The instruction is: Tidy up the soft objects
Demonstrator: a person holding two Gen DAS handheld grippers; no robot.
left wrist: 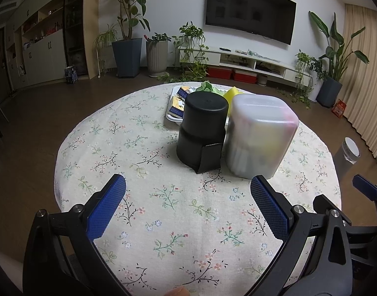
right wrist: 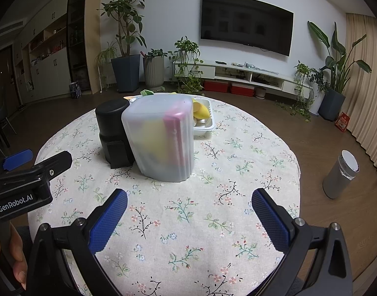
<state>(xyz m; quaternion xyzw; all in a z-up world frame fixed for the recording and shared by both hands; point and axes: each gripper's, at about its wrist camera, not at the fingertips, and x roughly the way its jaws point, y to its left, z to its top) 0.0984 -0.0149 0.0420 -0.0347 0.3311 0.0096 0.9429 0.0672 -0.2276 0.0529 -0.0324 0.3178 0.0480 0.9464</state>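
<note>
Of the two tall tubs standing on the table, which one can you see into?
The frosted plastic tub: yellow and pink shapes show dimly through its wall. The black tub touching its left side is opaque and hides whatever it holds.

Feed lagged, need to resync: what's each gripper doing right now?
Left gripper: open, holding nothing.
Right gripper: open, holding nothing.
</note>
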